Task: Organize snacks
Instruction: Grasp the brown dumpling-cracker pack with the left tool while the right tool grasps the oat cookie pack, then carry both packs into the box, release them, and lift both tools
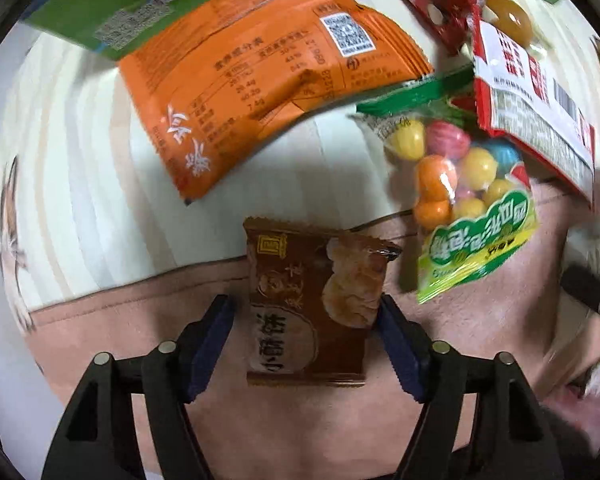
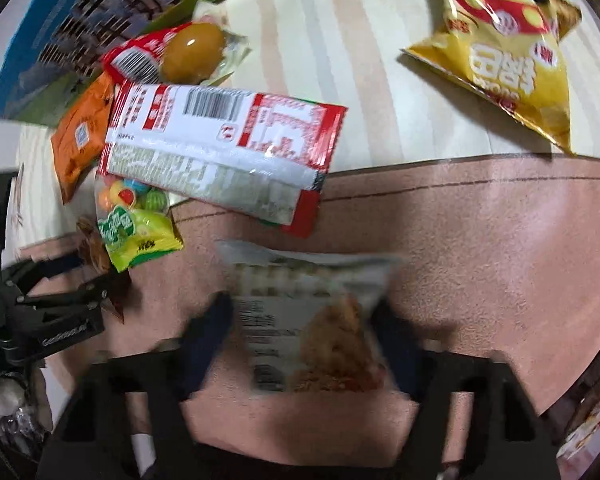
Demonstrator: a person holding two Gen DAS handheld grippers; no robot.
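Note:
A brown biscuit packet (image 1: 312,308) lies flat on a pink cloth (image 1: 120,320). My left gripper (image 1: 304,304) points down over it with a finger on each side. The right pad (image 1: 396,336) touches the packet's edge, while a narrow gap shows at the left pad (image 1: 212,336). In the right wrist view, my right gripper (image 2: 303,308) is shut on a blurred white snack packet (image 2: 308,332), which looks pinched between the pads. My left gripper (image 2: 60,300) also shows at that view's left edge.
A pile lies beyond: an orange packet (image 1: 260,84), a bag of coloured candy balls (image 1: 460,200), a red-and-white packet (image 2: 220,148) and a wrapped brown egg (image 2: 192,52). A yellow chip bag (image 2: 504,52) lies apart on the striped cloth (image 2: 340,60). A green-blue box (image 2: 80,28) is at the back.

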